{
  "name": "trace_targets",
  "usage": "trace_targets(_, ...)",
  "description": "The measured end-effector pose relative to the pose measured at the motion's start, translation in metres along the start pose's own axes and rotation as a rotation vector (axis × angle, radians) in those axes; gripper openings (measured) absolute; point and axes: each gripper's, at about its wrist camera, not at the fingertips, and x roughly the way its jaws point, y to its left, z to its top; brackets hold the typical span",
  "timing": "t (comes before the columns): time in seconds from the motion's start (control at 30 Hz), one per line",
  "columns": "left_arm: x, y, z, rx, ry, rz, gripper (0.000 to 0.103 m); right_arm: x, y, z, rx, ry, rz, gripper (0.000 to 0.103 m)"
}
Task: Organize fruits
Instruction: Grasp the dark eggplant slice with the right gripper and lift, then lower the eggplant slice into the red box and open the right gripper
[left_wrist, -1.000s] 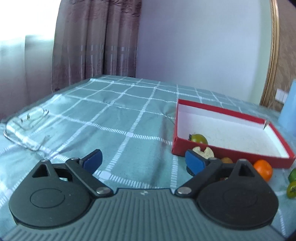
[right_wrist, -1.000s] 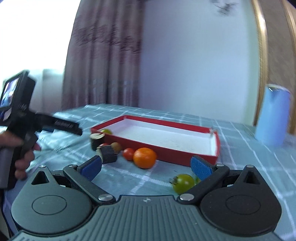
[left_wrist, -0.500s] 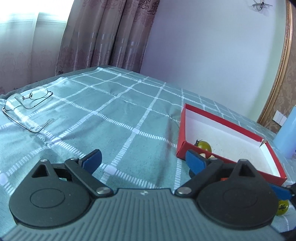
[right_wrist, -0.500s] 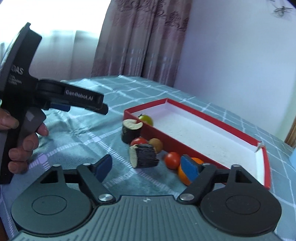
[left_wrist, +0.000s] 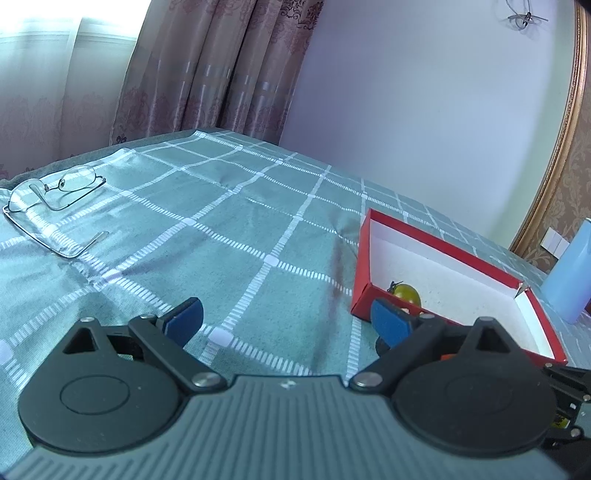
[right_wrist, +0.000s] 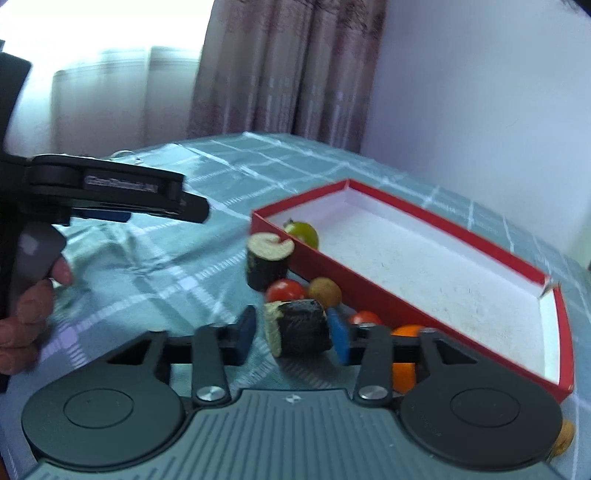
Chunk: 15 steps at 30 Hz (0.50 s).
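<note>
A red box (right_wrist: 406, 302) with a white inside lies on the checked cloth, and a green tomato (right_wrist: 303, 233) sits in its near corner. The box (left_wrist: 439, 243) and tomato (left_wrist: 406, 293) also show in the left wrist view. My right gripper (right_wrist: 291, 338) has its blue pads around a dark cut piece (right_wrist: 299, 326); the right pad touches it and a small gap shows at the left pad. Another dark cut piece (right_wrist: 266, 260), a red tomato (right_wrist: 285, 290), a brown fruit (right_wrist: 325, 291) and an orange (right_wrist: 404, 354) lie beside the box. My left gripper (left_wrist: 284, 325) is open and empty above the cloth.
Glasses (left_wrist: 55, 199) lie on the cloth at far left. A pale blue cylinder (left_wrist: 570, 273) stands right of the box. The left gripper's body and the hand holding it (right_wrist: 92, 192) fill the left of the right wrist view.
My right gripper has moved down and left to the fruit pile and narrowed its jaws around the near dark piece. My left gripper has lifted and turned a little left.
</note>
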Motion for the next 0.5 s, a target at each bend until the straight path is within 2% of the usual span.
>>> trace_targets(0.1,0.0,0.0,0.0,0.001,0.001,0.001,0.097,-0.008,-0.004,-0.002,0.029,-0.024,-0.001,0.033)
trace_targets(0.23,0.0,0.0,0.0,0.004,0.001,0.004,0.097,-0.034,-0.018,0.001,0.091,-0.107,-0.016,0.033)
trace_targets(0.37,0.0,-0.001,-0.001,0.011,0.0,0.013,0.097,-0.045,-0.064,0.012,0.196,-0.145,-0.111,0.033)
trace_targets(0.5,0.002,-0.001,-0.001,0.017,0.004,0.018,0.097,-0.039,-0.114,0.013,0.316,-0.113,-0.191,0.033)
